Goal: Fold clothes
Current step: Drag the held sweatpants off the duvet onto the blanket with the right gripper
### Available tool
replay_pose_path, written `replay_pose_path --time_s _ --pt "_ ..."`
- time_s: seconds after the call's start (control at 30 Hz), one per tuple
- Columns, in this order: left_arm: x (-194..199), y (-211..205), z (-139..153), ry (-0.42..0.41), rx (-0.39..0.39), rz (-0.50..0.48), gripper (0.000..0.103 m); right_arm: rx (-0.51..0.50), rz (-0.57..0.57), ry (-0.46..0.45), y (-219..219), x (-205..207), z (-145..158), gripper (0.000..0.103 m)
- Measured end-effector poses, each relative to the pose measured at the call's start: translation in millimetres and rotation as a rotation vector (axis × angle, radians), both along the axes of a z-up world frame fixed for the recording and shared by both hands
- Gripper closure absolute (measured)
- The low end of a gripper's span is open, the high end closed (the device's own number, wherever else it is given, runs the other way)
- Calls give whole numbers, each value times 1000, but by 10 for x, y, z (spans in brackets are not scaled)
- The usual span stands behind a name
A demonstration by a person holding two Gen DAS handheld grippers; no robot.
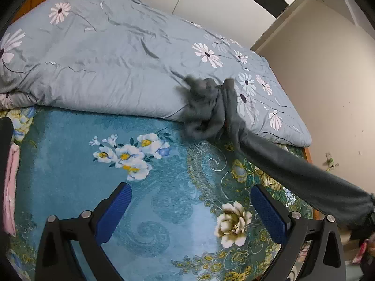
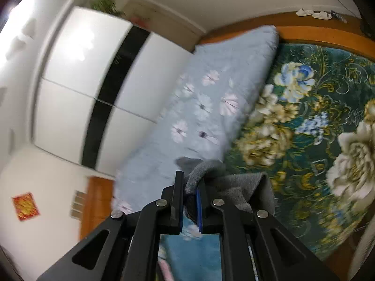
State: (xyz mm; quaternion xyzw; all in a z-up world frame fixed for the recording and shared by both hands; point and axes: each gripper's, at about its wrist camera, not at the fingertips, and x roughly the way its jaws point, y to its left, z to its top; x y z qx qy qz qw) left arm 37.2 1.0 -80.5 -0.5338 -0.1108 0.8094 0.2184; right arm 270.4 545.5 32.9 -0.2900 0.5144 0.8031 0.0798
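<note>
A grey garment [image 1: 281, 164] is drawn out across a bed's floral blanket [image 1: 140, 187], one end pinched between the pressed-together fingers of the right gripper [image 2: 190, 201], the other end bunched in a knot against the lower edge of the folded daisy-print quilt [image 1: 105, 58]. From that quilt edge the cloth runs in a long, taut band down toward the near right corner of the bed, so its long axis lies diagonally away from the quilt, its free end pointing at the holder. The left gripper [image 1: 189, 213] hovers over the blanket below the quilt, fingers spread wide and empty. The work appears to be at the opening stage: pulling the piece clear to lay it flat. The next move likely calls for the left gripper to take the bunched end by the quilt and spread it.
</note>
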Motion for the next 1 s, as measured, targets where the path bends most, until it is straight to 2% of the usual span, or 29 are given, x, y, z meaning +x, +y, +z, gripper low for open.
replay_pose_path --time_s 0.2,0.3,0.37,0.47,0.57,0.63,0.8,0.9,1.0 --pt "291 56 189 25 -73 58 0 51 182 -251 273 -795 -901 94" --pt "419 95 278 39 -101 87 0 101 296 -332 290 -1183 -1231 94" --pt "497 130 341 53 -118 108 0 113 353 -371 282 -1306 -1406 93" --pt "614 182 436 73 -145 139 0 200 460 -470 203 -1492 -1680 91" --pt "722 215 526 100 -178 168 0 276 551 -526 134 -1571 -1853 89" --pt "785 207 564 114 -196 187 0 306 589 -548 115 -1627 -1910 75" --pt "783 77 513 93 -215 252 0 384 670 -602 72 -1795 -2031 52" --pt "754 -21 456 70 -222 294 0 446 686 -621 39 -1920 -1940 50" --pt "725 -118 400 47 -228 336 0 522 698 -634 -8 -2104 -1828 34"
